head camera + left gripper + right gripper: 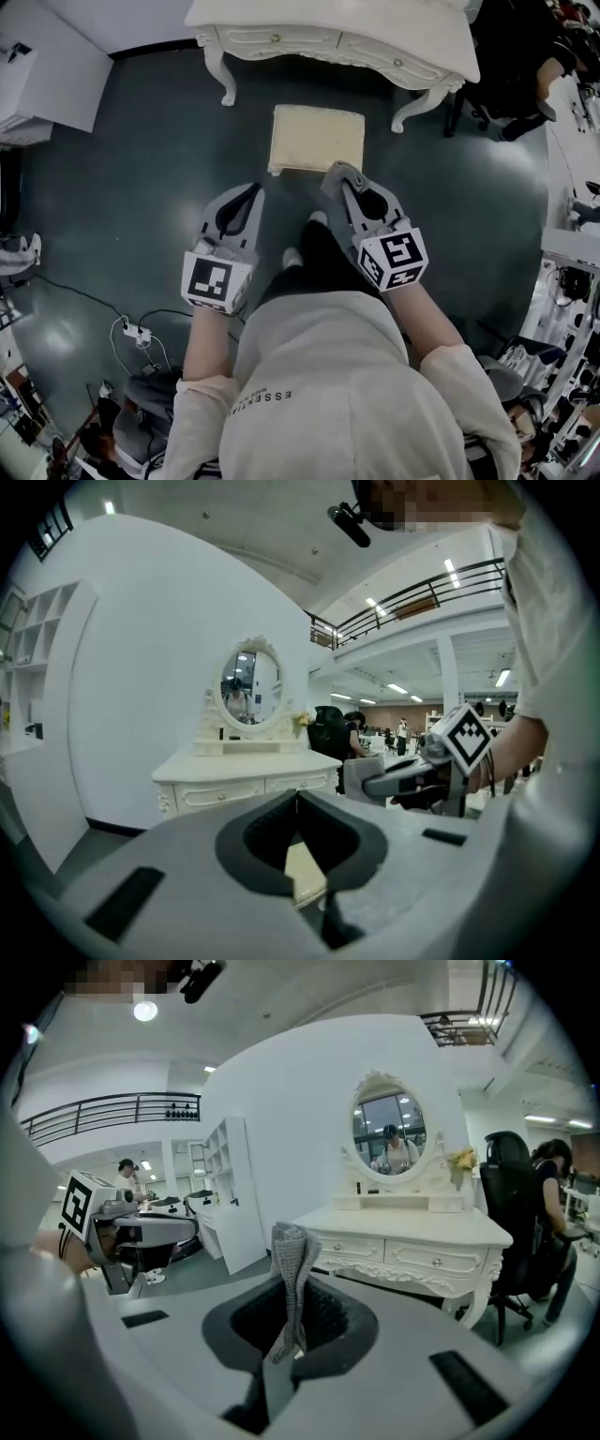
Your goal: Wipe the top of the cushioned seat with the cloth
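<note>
The person's pale top (319, 394) fills the near edge of the head view, both forearms reaching forward over the dark floor (141, 187). The left gripper (246, 202) has its jaws pressed together with nothing between them; in its own view a cream strip of the seat shows through the gap behind the tips. The right gripper (342, 178) is clamped on the grey knitted cloth (291, 1274), which stands up in a folded bunch from between the jaws. The two grippers are held side by side, apart, above the person's shoes (292, 255). From above, the right gripper's tip overlaps the near right edge of the seat (317, 136), a square cream cushion standing on the floor with its top bare. Just behind it is the white table (356, 28), with carved drawers and curved legs, the seat set between its front legs. An oval mirror (389, 1136) stands on the table. A black chair (511, 1213) is to the table's right, and a power strip (138, 331) lies on the floor at the left.
</note>
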Motion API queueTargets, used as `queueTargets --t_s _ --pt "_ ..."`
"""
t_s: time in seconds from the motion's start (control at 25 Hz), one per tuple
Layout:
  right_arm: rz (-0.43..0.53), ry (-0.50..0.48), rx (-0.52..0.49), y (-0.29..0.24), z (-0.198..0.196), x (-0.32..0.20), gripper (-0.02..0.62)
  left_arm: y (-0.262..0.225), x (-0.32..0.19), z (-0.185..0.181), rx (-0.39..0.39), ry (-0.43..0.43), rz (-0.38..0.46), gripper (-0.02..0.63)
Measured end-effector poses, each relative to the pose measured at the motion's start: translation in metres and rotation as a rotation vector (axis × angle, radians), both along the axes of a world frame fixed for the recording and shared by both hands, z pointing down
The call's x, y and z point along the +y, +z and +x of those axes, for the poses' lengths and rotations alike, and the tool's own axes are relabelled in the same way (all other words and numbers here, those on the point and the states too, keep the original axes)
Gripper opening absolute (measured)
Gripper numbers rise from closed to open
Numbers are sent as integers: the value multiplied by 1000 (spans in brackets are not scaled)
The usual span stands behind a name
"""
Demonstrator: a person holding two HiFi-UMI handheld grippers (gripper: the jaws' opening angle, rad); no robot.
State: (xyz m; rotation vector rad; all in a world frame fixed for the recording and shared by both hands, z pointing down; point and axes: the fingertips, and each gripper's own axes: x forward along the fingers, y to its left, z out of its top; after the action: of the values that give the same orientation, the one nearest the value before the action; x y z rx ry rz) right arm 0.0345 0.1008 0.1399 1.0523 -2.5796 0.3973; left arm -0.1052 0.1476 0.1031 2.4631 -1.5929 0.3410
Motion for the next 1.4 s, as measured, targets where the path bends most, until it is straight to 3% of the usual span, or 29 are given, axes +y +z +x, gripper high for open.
queueTargets --t_s 0.28,0.64,0.92,1.2,1.4 --pt "-89 -58 8 68 -44 -88 28 58 -78 -33 39 -37 -49 3" --pt "-310 -135 62 167 -102 -183 28 139 -179 -65 103 -81 -157 3" --pt "-386 -140 85 233 -142 -186 28 191 -188 -77 127 -87 -241 3" --pt "-436 -130 161 306 -155 -204 28 240 -209 -81 80 -43 -267 3" --pt "-535 -80 198 366 -156 -221 28 293 -218 -90 67 -36 -299 3"
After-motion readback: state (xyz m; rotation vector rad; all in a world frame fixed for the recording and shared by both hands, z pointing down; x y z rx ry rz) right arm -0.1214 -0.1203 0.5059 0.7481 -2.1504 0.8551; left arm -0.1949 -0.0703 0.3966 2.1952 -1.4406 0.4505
